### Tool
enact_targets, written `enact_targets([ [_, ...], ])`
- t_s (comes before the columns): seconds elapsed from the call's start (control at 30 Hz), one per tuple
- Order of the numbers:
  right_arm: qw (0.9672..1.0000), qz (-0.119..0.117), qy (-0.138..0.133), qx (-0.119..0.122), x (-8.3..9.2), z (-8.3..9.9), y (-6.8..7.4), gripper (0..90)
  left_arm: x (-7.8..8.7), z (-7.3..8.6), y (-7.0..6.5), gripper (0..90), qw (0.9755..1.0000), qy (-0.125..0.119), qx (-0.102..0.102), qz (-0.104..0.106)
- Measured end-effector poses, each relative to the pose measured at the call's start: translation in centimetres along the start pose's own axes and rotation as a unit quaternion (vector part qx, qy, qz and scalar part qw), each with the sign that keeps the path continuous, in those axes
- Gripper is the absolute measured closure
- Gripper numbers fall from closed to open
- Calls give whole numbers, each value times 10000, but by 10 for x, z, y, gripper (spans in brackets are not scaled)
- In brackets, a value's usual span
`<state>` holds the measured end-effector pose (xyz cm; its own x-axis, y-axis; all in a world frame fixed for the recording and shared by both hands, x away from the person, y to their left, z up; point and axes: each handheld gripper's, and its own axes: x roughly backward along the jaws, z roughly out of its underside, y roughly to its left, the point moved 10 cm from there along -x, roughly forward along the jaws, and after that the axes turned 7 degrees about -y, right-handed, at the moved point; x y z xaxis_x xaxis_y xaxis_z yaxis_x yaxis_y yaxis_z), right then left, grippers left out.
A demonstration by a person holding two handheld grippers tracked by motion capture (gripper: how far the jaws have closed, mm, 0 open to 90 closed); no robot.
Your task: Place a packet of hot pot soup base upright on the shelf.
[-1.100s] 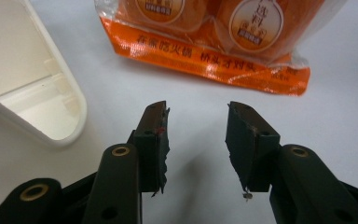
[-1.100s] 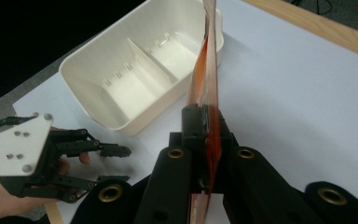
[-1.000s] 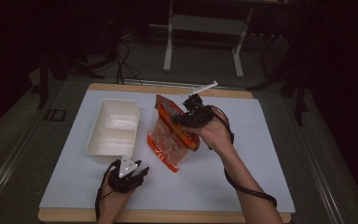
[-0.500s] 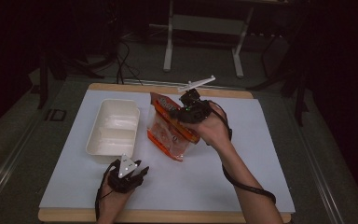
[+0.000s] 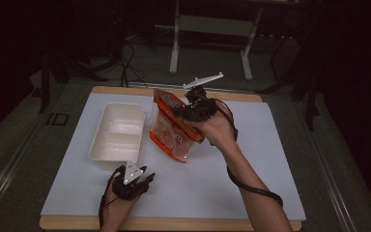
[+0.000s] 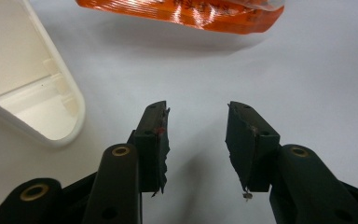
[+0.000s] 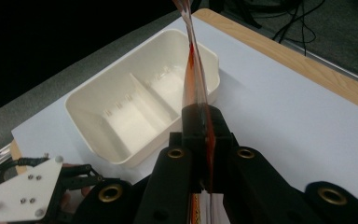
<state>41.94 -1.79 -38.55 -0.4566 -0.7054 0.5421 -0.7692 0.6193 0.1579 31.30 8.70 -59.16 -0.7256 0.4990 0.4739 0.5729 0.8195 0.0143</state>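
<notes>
The right claw (image 5: 186, 112) grasps the orange bag (image 5: 174, 130) mid-desk beside the tray (image 5: 116, 133); the left claw (image 5: 142, 180) (released) rests near the front edge.

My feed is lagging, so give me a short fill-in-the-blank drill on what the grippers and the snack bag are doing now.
1. The right gripper is shut on the orange plastic snack bag, which hangs beside the white ____ -compartment plastic tray.
2. The left gripper has its jaws ____ with nothing between them.
3. The tray's compartments are ____.

Missing words: two; open; empty
</notes>
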Motion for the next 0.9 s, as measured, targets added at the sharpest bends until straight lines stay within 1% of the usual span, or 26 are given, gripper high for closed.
enact_targets([
  [0.13, 10000, 12, -31, 30, -2, -3, -1, 900, -1, 0, -1, 582, 10000, -1, 6, 31],
  [0.2, 10000, -1, -54, 5, -3, -4, -2, 900, -1, 0, -1, 582, 10000, 2, 6, 28],
  [0.33, 9999, 22, -124, 29, -5, -8, -4, 900, -1, 0, -1, 582, 10000, -2, 17, 25],
  [0.43, 9999, 40, -157, -12, -5, -10, -4, 900, -1, 1, -1, 582, 10000, 8, 27, 30],
  [0.5, 9998, 39, -210, 11, -6, -12, -5, 900, -1, 1, -1, 581, 10000, -2, 37, 34],
  [0.6, 9996, -36, -266, 29, -7, -14, -4, 900, -1, 1, -2, 582, 10000, 9, 29, 41],
  [0.77, 9994, -23, -345, -3, -8, -19, -6, 900, -1, 1, -2, 582, 10000, 7, 32, 44],
  [0.83, 9992, -15, -389, 26, -9, -22, -5, 900, -1, 1, -2, 582, 10000, 3, 36, 48],
  [0.9, 9990, -18, -439, 106, -10, -25, -4, 900, -1, 1, -2, 582, 10000, -3, 27, 51],
])
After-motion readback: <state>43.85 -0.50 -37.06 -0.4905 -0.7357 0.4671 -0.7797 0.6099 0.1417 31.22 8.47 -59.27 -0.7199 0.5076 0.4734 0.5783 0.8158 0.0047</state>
